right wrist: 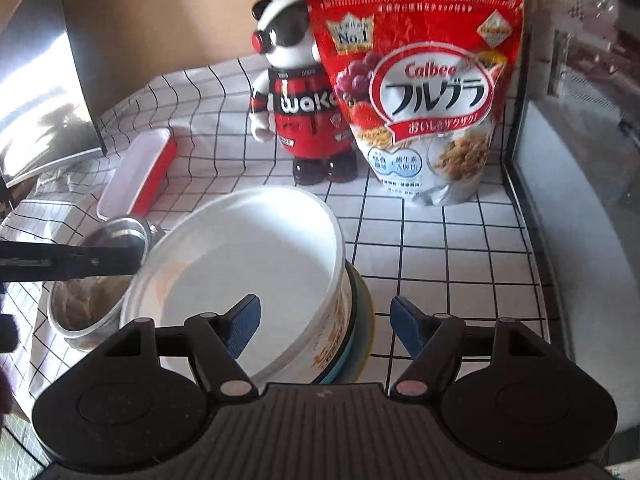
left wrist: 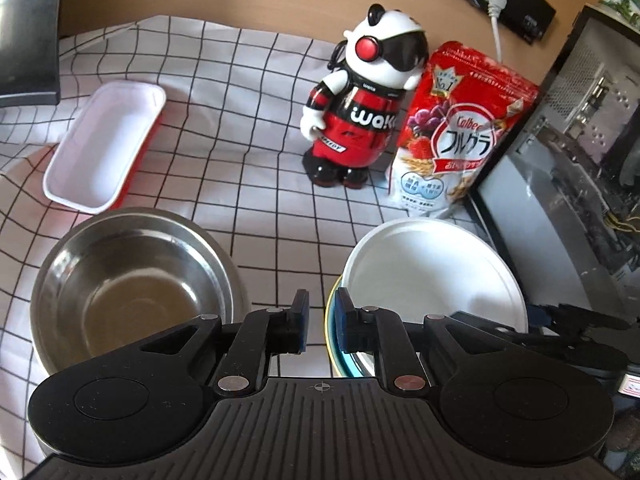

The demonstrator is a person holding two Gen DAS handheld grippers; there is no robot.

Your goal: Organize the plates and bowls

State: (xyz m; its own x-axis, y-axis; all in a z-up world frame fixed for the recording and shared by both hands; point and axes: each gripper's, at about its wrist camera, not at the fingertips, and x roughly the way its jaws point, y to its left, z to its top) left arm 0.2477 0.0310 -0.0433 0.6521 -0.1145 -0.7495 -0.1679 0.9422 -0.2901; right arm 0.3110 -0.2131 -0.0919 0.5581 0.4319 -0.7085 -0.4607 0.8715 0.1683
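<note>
- The white bowl [right wrist: 244, 276] sits tilted on top of a stack of other dishes, of which a teal and yellow rim [right wrist: 362, 344] shows beneath it; the stack stands on the counter [left wrist: 260, 168], which is covered in a white cloth with black grid lines.
- The right tool [right wrist: 325, 330] is spread apart, one blue pad [right wrist: 244, 322] over the white bowl's inside and the other outside the stack; neither pad presses on it.
- The left tool [left wrist: 322, 320] is clenched with nothing between its pads, hovering over the gap between the white bowl and the steel bowl [left wrist: 132, 284].
- The steel bowl stands upright just left of the stack.
- A red tray with a white inside [left wrist: 104, 148] lies beyond the steel bowl.
- Farther back stand a panda figure in red [left wrist: 360, 100] and, just beside it, a red cereal bag [left wrist: 452, 132].
- A dark computer case [left wrist: 568, 184] stands along the right edge.
</note>
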